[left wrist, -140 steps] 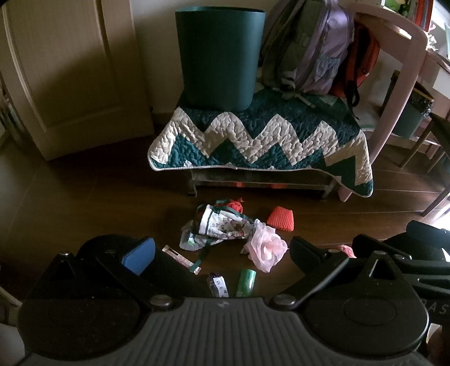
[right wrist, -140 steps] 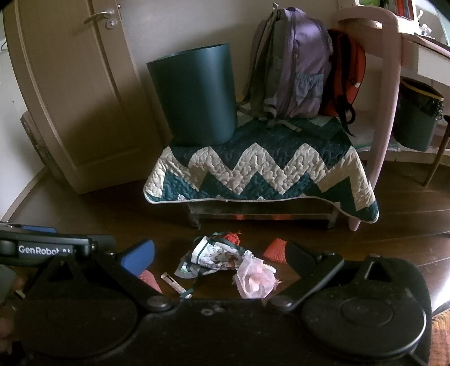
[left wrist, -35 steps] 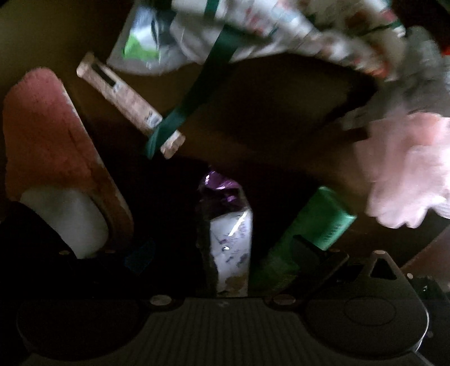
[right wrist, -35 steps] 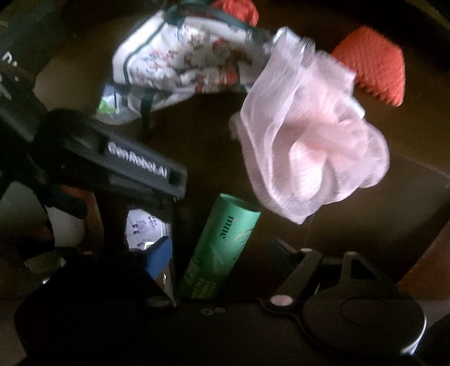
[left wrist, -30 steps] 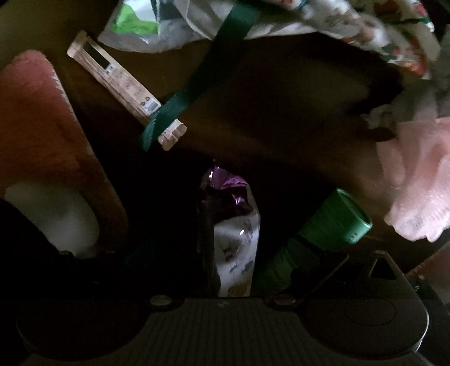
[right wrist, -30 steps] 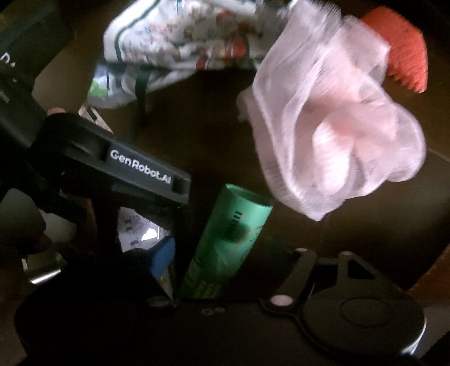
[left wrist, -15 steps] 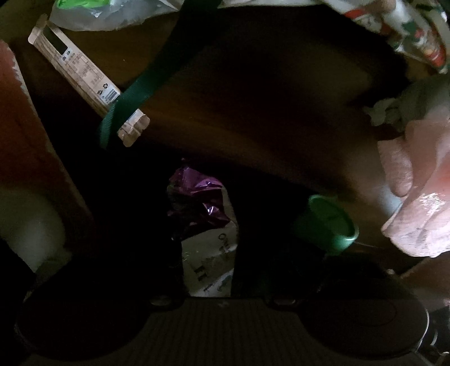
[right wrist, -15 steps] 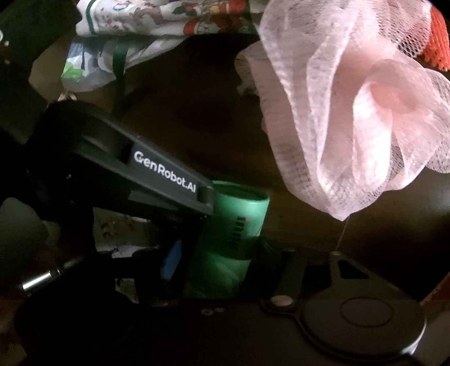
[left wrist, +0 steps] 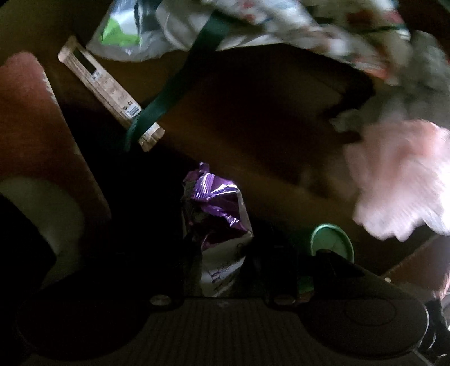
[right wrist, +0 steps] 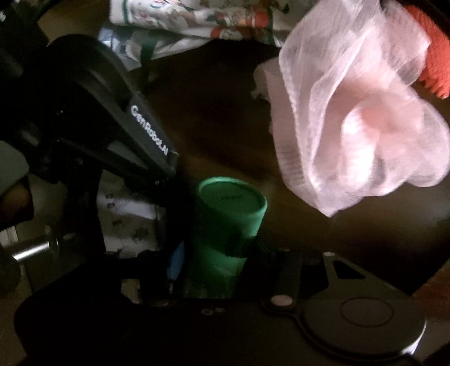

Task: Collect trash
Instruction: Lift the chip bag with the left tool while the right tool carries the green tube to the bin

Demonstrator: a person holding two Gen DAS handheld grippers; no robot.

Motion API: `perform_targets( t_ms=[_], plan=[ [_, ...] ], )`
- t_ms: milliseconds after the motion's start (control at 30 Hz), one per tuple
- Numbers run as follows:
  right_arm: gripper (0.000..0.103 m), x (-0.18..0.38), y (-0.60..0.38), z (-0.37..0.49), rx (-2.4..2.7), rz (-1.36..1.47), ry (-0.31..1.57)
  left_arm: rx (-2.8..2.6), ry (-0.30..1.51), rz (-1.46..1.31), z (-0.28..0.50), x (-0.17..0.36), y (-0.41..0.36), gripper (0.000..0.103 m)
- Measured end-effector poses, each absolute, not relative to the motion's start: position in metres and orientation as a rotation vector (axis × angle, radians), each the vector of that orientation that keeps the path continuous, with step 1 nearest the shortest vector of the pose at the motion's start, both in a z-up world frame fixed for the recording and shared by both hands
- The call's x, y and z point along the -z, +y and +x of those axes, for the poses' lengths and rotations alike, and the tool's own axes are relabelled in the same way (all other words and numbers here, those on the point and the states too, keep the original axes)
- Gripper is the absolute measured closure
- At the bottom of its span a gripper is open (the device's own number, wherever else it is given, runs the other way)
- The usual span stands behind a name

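Clutter crowds both grabs on the dark wooden floor. Right gripper is closing around the green cardboard tube; a roll could free it. Left gripper is closing on the crinkled purple-and-white foil wrapper, which may slide out.

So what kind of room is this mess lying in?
Probably a home, a bedroom or living room, seen close to its dark wooden floor. A fuzzy pink slipper, a printed cloth bag and a pink mesh bath puff lie there.
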State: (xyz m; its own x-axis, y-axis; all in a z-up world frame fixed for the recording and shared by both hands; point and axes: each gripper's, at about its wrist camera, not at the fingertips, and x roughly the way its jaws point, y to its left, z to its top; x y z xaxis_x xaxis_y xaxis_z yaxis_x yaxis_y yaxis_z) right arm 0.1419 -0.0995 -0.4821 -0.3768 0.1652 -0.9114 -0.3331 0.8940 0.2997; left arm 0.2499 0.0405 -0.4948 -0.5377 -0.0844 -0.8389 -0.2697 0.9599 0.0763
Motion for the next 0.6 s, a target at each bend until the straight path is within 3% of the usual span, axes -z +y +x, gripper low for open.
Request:
perform_targets(
  t_ms=[400, 600],
  plan=[
    [0.056, 0.354, -0.133, 0.145, -0.510, -0.211, 1.643, -0.239, 1.963, -0.181, 0.225, 0.380, 0.015, 0.065],
    [0.056, 0.267, -0.137, 0.139, -0.539, -0.244, 1.433, -0.161, 1.807, -0.179, 0.215, 0.306, 0.010, 0.065]
  ],
)
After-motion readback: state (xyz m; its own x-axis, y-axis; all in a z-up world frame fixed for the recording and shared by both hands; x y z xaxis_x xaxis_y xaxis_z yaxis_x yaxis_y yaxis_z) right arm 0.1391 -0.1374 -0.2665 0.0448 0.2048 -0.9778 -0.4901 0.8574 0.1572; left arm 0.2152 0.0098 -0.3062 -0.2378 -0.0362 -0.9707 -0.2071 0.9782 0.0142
